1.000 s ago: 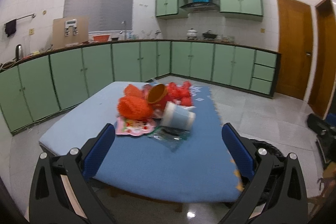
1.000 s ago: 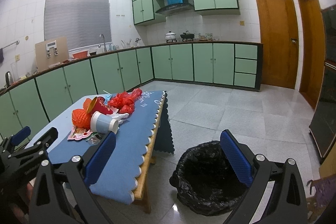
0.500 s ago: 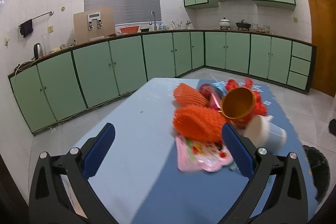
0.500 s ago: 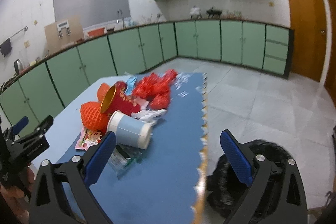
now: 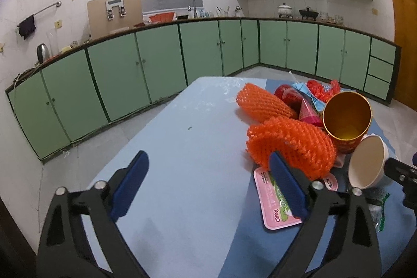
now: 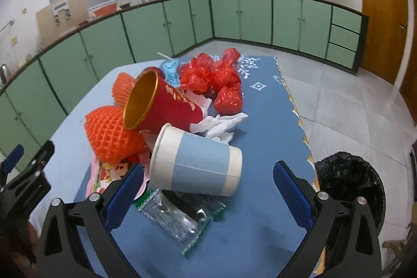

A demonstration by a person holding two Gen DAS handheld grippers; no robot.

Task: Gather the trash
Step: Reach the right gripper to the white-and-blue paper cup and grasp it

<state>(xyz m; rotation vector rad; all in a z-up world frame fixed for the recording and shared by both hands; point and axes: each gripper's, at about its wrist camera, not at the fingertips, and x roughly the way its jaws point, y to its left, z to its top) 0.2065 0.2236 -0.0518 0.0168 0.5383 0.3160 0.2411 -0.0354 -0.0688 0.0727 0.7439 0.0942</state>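
**Right wrist view: trash pile on the table, both grippers spread over it**

The trash lies in one heap on the blue table [image 6: 260, 239]. Nearest the right gripper [image 6: 208, 197] is a blue-and-white paper cup [image 6: 198, 166], lying on its side with the mouth to the left. It rests just above the gap between the two blue fingers, and neither of them touches it. The jaws stand wide apart and hold nothing. Under the cup lies a clear wrapper [image 6: 179, 218] with green edges. Behind the cup a red cup [image 6: 166, 103] with gold inside lies tilted, and white tissue [image 6: 221, 124] is beside it. Left of them are two orange foam nets [image 6: 112, 134] on a pink tray [image 6: 104, 173]. Red plastic bags [image 6: 216, 77] lie at the far end of the heap. A black trash bag [image 6: 349, 179] stands on the floor, right of the table.

In the left wrist view, the left gripper [image 5: 208, 186] is closing over bare table, with nothing between its jaws. Its right finger [image 5: 284, 184] is in front of the near net and the tray; contact cannot be told.
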